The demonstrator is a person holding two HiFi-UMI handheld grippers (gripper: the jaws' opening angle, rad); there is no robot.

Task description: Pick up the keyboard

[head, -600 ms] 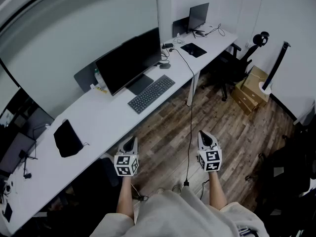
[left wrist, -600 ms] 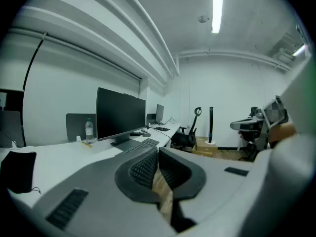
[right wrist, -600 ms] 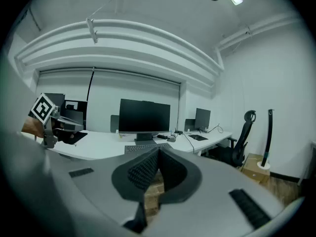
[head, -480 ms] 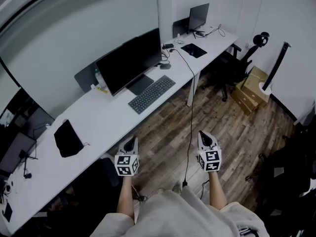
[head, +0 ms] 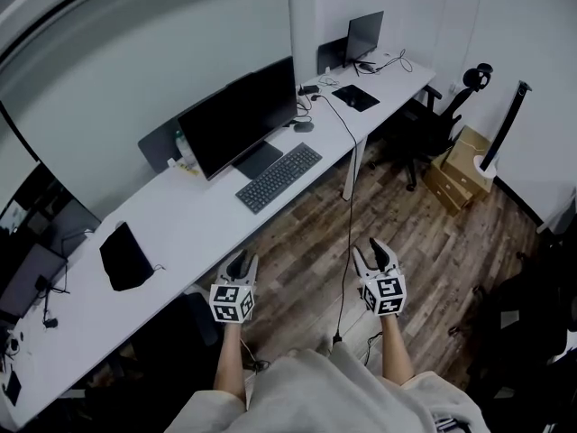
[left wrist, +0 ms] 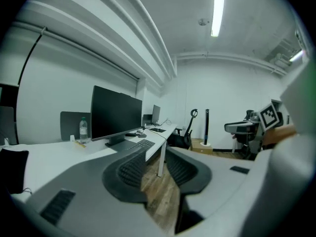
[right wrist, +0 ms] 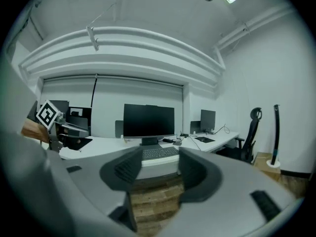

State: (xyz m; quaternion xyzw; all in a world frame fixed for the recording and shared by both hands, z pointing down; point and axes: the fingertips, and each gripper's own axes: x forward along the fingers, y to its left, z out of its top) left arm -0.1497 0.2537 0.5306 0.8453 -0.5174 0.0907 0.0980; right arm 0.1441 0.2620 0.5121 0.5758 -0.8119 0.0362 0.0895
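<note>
Here the left hand-held gripper [head: 242, 264] has its jaws a little spread and the right hand-held gripper [head: 375, 253] wider; both pinch nothing. The keyboard [head: 279, 177] lies well ahead of them on the worktop [head: 194, 215], nearer the left one.

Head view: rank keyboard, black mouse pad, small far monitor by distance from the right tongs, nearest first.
1. Keyboard, on the desk, ahead-left of the right tongs.
2. Black mouse pad, farther along the desk.
3. Small monitor, desk's far end.
</note>
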